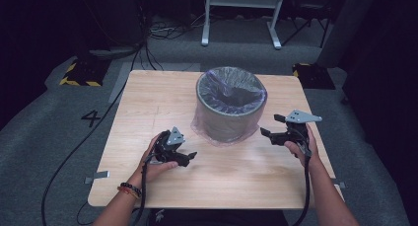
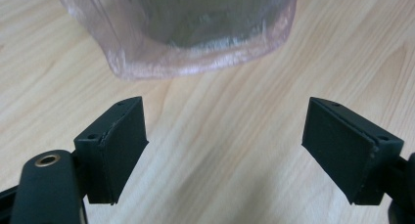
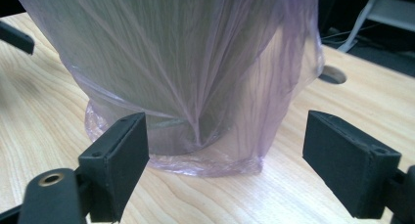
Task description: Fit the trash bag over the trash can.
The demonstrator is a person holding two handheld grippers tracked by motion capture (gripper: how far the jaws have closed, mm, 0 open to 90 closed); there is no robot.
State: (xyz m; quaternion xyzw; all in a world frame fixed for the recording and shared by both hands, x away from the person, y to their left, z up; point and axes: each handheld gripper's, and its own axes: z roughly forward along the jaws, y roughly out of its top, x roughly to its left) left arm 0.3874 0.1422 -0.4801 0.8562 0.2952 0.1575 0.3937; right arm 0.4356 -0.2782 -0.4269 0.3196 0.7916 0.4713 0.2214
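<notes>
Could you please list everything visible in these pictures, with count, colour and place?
table: one, light wood, centre of the high view
bin: one, grey, far middle of the table
bag: one, clear purple-tinted plastic, lining the bin and draped down its outside to the tabletop
floor: grey carpet around the table, with a "4" marked left of it
frame legs: white, on the floor beyond the table
left tongs: black, open, near the bin's left base
right tongs: black, open, right of the bin
forearms: two, from the bottom edge
</notes>
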